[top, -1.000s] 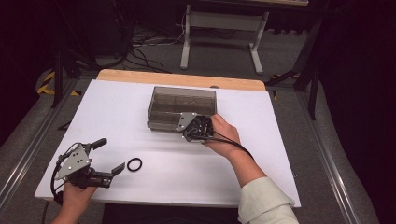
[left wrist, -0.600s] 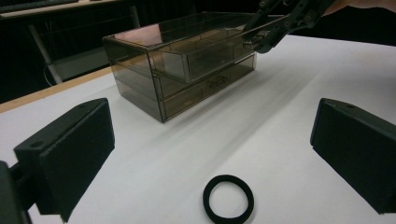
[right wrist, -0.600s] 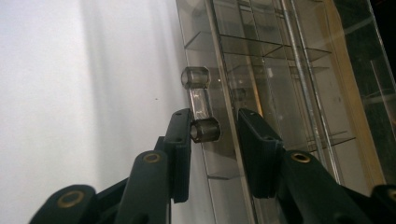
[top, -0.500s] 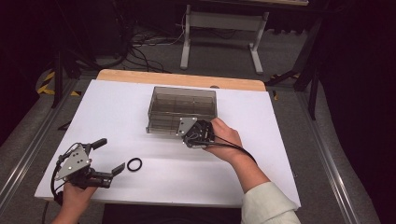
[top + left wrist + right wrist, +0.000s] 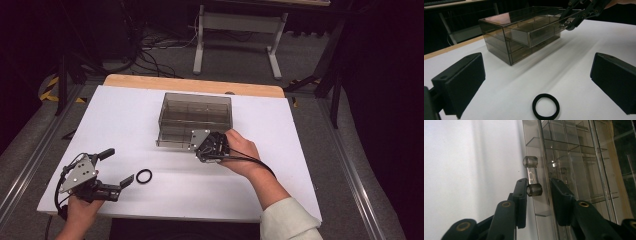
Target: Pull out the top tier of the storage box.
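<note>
White table top (image 5: pixel 280 175) with wooden far edge, dark cluttered room behind

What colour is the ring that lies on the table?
The ring is black, seen best in the left gripper view, on the white table.

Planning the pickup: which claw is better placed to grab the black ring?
Left. The left claw is open beside the ring; the right claw is at the drawer handle.
</note>
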Available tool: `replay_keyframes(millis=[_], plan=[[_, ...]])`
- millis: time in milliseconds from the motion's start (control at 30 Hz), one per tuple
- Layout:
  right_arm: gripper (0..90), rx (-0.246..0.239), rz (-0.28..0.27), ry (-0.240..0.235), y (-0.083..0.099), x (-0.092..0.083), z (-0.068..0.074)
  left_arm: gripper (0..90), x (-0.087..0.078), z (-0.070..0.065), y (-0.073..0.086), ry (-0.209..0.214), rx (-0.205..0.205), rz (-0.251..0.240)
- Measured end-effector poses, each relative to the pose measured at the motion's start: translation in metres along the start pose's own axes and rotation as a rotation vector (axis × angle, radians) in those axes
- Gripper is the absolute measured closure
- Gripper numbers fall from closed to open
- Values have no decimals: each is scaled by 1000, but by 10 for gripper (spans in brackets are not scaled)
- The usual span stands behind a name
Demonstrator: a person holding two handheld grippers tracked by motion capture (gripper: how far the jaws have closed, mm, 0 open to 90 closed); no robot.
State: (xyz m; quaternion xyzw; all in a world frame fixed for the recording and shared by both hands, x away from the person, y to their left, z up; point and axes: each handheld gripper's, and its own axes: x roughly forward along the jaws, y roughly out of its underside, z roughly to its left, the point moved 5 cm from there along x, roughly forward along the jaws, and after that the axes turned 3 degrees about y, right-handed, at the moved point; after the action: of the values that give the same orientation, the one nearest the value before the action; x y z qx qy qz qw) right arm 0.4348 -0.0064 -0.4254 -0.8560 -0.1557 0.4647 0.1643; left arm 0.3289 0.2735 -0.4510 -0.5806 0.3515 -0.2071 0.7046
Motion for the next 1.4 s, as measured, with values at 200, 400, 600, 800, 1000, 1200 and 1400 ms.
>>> replay_keyframes(millis=[200,400,600,800,1000,1200,1400], plan=[[678,5,-1,-8,0,0,1,6,0,0,0,1,-3,0],[604,25,-20,-27,0,-2,1,7,0,0,0,1,-5,-2],[502,68,-73,-37,-2,-13,-2,6,0,0,0,1,-8,-3],[430,132,-138,-33,-3,-23,-3,6,1,0,0,3,-9,-1],[380,166,-195,-24,-3,-31,-5,6,1,1,0,3,-8,0],[350,176,-224,-22,-3,-36,-6,6,1,1,0,3,-6,2],[328,198,-252,-10,-1,-42,-7,6,2,2,1,13,-11,7]])
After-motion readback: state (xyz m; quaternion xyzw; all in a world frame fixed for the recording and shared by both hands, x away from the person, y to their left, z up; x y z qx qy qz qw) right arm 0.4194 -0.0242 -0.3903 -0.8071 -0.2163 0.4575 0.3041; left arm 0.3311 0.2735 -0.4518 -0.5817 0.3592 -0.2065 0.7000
